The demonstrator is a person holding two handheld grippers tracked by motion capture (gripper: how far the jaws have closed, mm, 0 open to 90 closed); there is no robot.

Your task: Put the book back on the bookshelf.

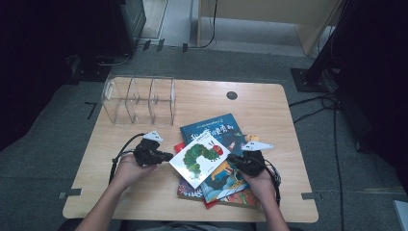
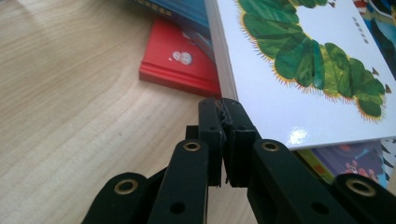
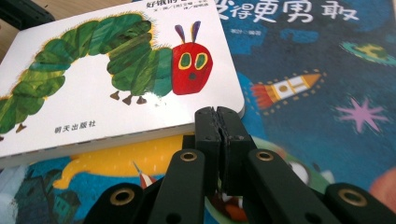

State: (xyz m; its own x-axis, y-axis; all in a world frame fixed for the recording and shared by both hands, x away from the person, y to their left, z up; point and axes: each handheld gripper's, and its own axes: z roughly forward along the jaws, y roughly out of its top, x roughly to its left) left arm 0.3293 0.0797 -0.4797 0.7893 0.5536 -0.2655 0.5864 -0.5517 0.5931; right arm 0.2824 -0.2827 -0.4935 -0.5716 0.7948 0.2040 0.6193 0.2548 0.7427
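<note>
Two hand-held black grippers flank a white board book with a green caterpillar (image 1: 200, 159), which lies atop a pile of picture books (image 1: 226, 187) near the wooden tabletop's (image 1: 96, 159) front edge. Left gripper (image 2: 223, 103): jaws together, at the book's corner. Right gripper (image 3: 216, 112): jaws together, beside its edge. Clear acrylic divider rack (image 1: 138, 99): rear left corner.

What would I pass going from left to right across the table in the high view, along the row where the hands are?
Left black two-jaw gripper → white board book with the green caterpillar → right black two-jaw gripper, over the pile of colourful picture books.
</note>
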